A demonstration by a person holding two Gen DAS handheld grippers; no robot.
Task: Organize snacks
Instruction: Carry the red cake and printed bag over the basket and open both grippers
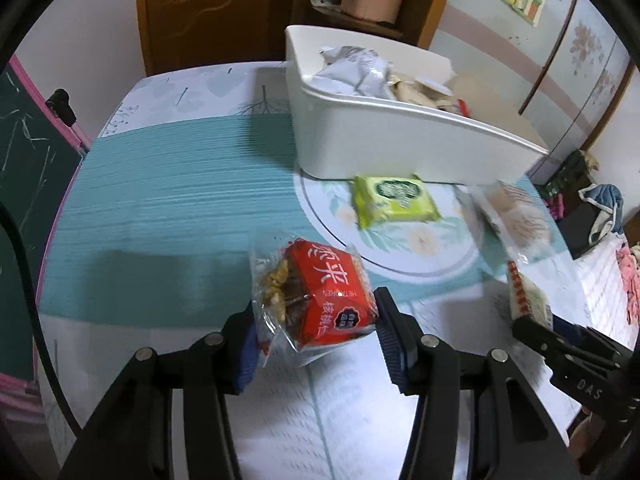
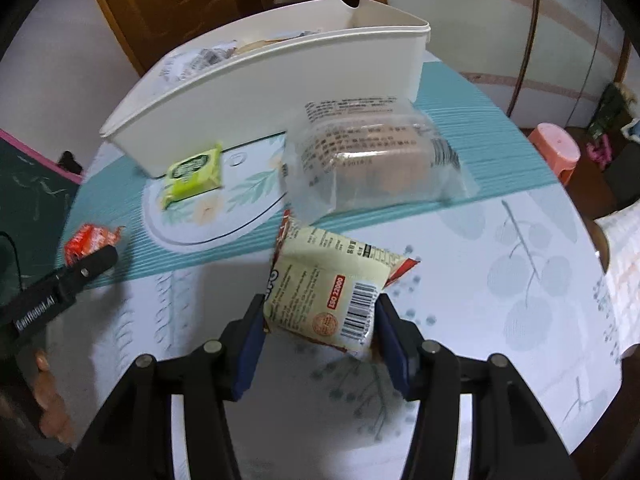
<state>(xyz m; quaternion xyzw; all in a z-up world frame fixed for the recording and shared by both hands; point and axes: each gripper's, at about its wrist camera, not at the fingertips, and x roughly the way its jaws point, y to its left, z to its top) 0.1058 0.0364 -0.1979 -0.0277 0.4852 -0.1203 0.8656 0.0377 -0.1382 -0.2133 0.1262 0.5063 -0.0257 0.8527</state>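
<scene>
My left gripper (image 1: 316, 304) is shut on a red snack packet (image 1: 328, 300) with walnut pieces showing at its clear end, held above the tablecloth. In the right wrist view this packet (image 2: 90, 240) and the left gripper (image 2: 96, 260) appear at the far left. My right gripper (image 2: 320, 308) is shut on a cream packet (image 2: 332, 288) with a barcode. A white bin (image 1: 400, 140) (image 2: 260, 92) with several snacks inside stands at the back. A green packet (image 1: 394, 200) (image 2: 194, 174) and a clear-wrapped cake (image 1: 516, 216) (image 2: 372, 160) lie in front of it.
The table has a teal and white cloth (image 1: 168, 208). A green chalkboard (image 1: 24, 200) stands off its left edge, a pink stool (image 2: 556, 152) off its right. A wooden door (image 1: 208, 0) is behind the bin. A person's hand (image 2: 44, 380) holds the left gripper.
</scene>
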